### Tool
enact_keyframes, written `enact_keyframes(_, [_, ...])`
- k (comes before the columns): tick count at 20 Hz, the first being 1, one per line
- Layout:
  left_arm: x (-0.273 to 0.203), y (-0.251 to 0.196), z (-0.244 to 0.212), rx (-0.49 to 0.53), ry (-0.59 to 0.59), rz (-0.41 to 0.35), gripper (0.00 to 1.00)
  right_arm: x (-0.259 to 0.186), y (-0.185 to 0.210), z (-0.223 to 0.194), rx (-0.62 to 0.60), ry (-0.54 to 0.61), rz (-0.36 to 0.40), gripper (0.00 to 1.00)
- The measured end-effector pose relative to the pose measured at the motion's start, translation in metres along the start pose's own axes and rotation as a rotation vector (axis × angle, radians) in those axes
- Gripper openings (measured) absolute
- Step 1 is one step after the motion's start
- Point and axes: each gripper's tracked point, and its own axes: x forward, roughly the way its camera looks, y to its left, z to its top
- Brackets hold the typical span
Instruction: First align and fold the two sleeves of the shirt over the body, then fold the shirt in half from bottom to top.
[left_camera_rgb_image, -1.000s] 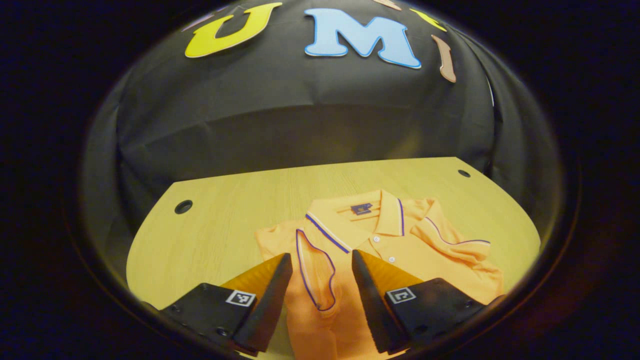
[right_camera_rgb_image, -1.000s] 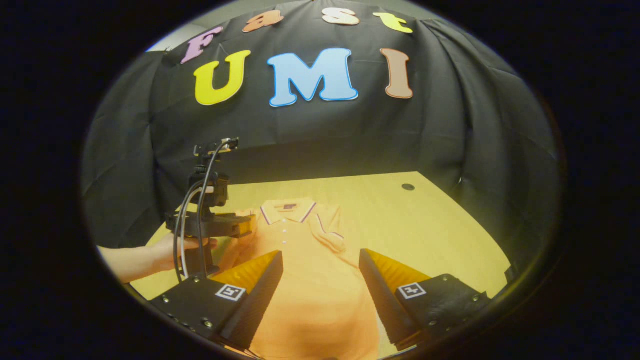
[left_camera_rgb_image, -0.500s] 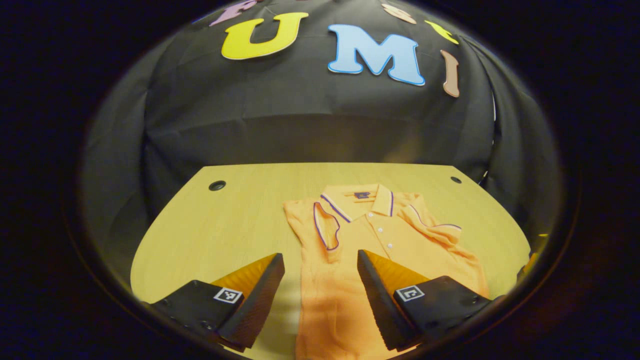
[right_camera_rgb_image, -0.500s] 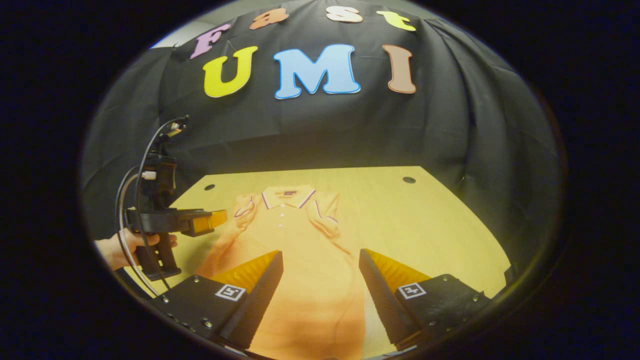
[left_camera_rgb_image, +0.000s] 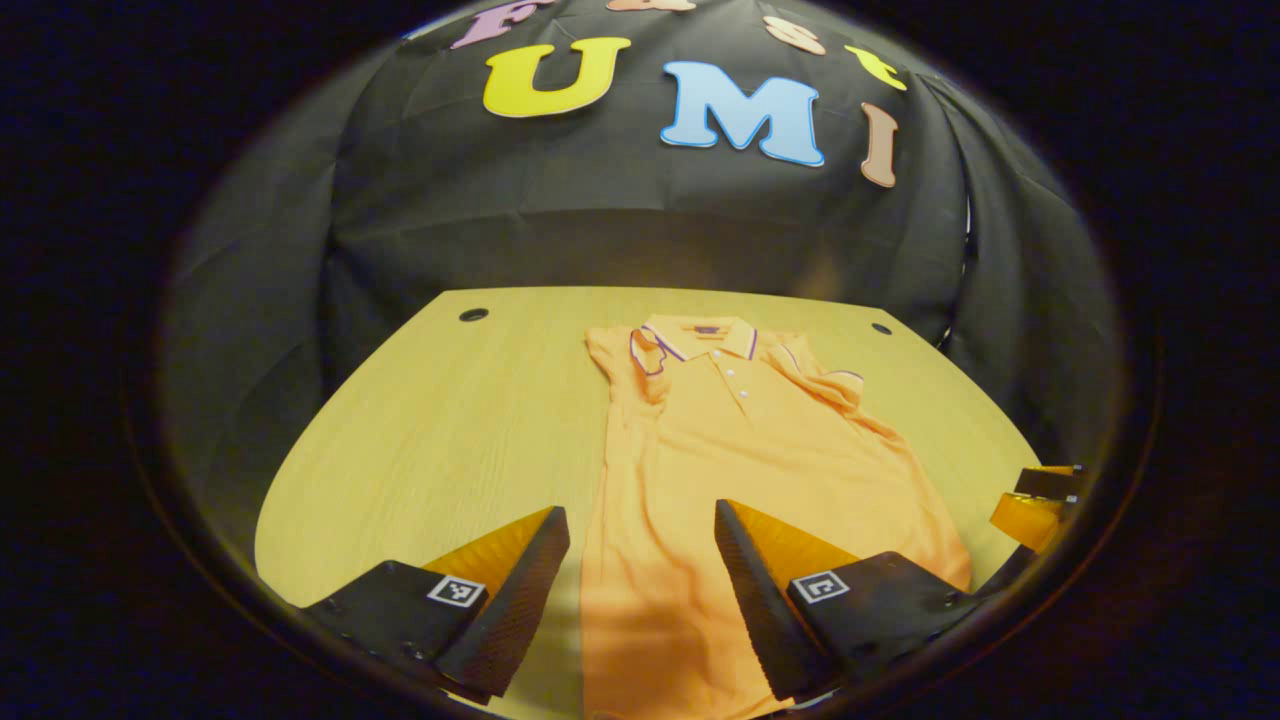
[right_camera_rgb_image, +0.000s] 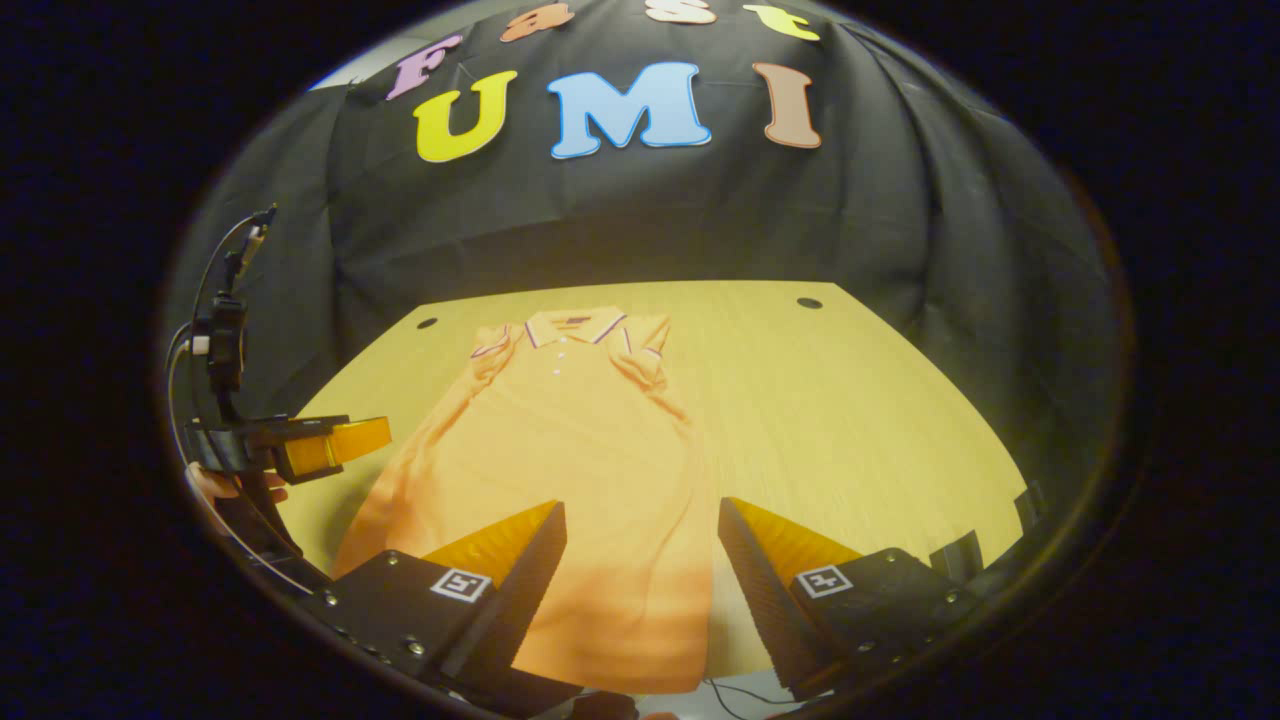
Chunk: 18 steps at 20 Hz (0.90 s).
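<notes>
Both my grippers pulled back toward hem | left gripper (left_camera_rgb_image: 640, 590), right gripper (right_camera_rgb_image: 640, 590) fingers wide apart, holding nothing | shirt (left_camera_rgb_image: 740, 450) sleeves folded in, body still full length on worktop (left_camera_rgb_image: 450, 420) | bottom-to-top fold remains.

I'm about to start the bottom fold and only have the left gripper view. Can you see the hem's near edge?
Observer: Yes. In the right gripper view the hem lies by the table's front edge.
Operator: Where is the right gripper?
Observer: The right gripper is open, above the hem toward the shirt's right side.
Operator: And my left one?
Observer: The left gripper hangs beside the shirt's left edge, with a hand on its grip.
</notes>
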Motion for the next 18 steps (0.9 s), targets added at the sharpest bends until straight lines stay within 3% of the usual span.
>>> enact_keyframes(7, [-0.063,0.004,-0.066,-0.047,0.016,0.017,0.96,-0.018,-0.016,-0.059,0.002,0.073,-0.001,0.95])
enact_keyframes(12, [-0.079,-0.004,-0.101,-0.060,0.061,-0.010,0.94,-0.025,-0.022,-0.090,0.015,0.120,0.007,0.93])
enact_keyframes(18, [-0.083,-0.004,-0.134,-0.037,0.101,0.020,0.94,-0.022,-0.014,-0.109,-0.033,0.142,0.023,0.95])
